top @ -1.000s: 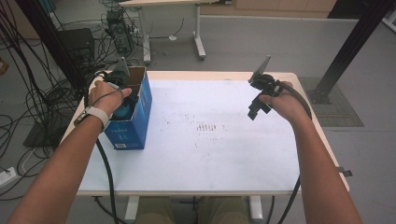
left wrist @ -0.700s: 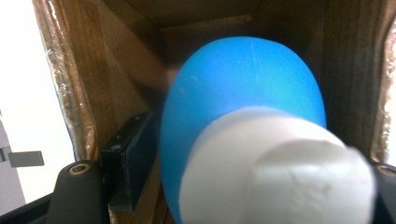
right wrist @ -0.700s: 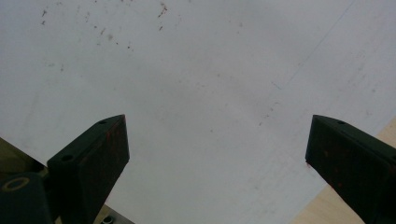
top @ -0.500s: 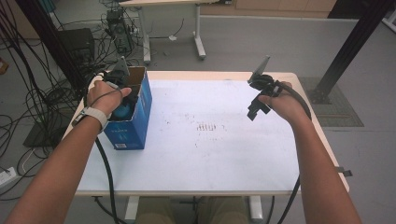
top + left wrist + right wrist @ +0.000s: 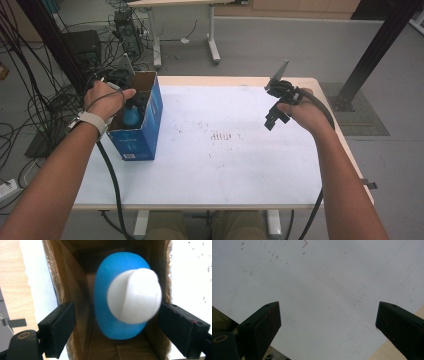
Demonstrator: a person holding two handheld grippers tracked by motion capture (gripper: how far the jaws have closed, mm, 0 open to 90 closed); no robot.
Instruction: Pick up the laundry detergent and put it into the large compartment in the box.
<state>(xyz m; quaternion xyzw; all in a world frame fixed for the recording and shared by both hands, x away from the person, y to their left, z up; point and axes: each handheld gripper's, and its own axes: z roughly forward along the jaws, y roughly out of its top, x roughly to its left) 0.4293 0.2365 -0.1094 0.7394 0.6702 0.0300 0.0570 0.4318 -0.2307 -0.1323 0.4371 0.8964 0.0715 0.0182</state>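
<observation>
A blue bottle (image 5: 117,322) with a white cap (image 5: 133,296) stands inside an open cardboard box (image 5: 150,117) with blue sides, at the table's left edge. My left gripper (image 5: 116,307) points down into the box, and its jaws have just been opening. The bottle's cap sits between them: the left pad (image 5: 62,327) stands well clear and the right pad lies just beside the cap. In the high view the left gripper (image 5: 129,100) hovers over the box top, above the bottle (image 5: 132,116). My right gripper (image 5: 276,118) is held open above the table's right side, with nothing between its jaws (image 5: 328,307).
The white table (image 5: 215,165) has faint reddish marks (image 5: 223,136) near its middle. Beyond its left edge lie tangled cables and equipment on the floor (image 5: 60,60). A black post (image 5: 370,55) rises at the far right, and another desk's legs (image 5: 212,35) stand behind.
The left hand has risen slightly over the box. The right hand has stayed where it was.
</observation>
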